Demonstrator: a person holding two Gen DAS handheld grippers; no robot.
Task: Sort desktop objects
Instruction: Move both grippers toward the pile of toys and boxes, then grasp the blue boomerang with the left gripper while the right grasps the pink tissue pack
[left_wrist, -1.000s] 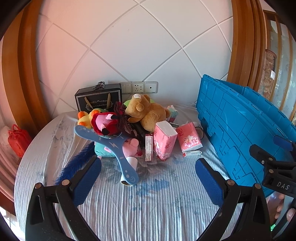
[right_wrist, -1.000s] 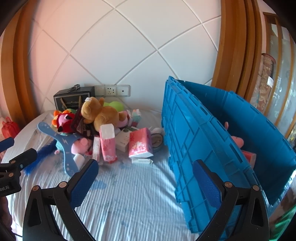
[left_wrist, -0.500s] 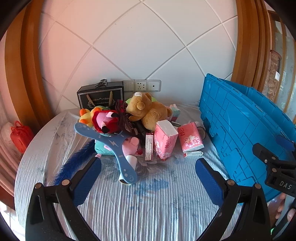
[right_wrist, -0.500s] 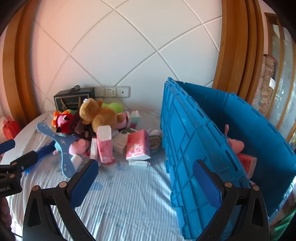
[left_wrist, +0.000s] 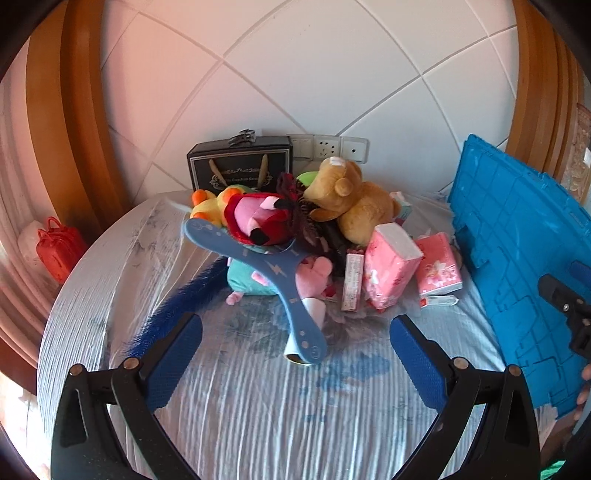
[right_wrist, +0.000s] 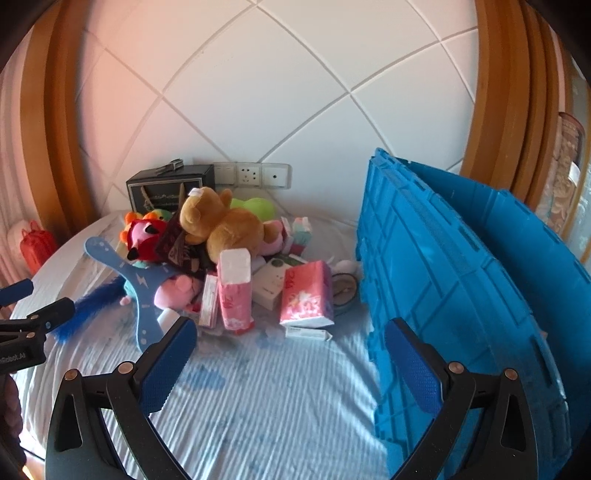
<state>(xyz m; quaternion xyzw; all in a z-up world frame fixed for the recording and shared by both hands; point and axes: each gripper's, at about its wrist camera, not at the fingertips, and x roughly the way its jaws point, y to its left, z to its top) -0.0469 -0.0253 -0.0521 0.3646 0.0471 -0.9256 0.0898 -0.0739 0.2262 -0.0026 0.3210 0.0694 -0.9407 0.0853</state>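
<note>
Left wrist view: my left gripper (left_wrist: 295, 350) nearer heap, blue plastic boomerang (left_wrist: 266, 273) larger; right gripper (right_wrist: 290, 349) likewise advanced; both jaws wide open, empty.

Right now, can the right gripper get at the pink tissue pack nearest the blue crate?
Probably yes. The right gripper is open, and only bare tablecloth and a small white box lie before the pink tissue pack. The blue crate stands close beside it.

pile: heaped mid-cloth | brown teddy bear (left_wrist: 354, 199) on top, lying on its side | blue boomerang (left_wrist: 266, 273) at 7 o'clock, propped on plush | pink tissue packs (left_wrist: 391, 266) at 4 o'clock | blue crate (right_wrist: 461, 280) at 3 o'clock, open
</note>
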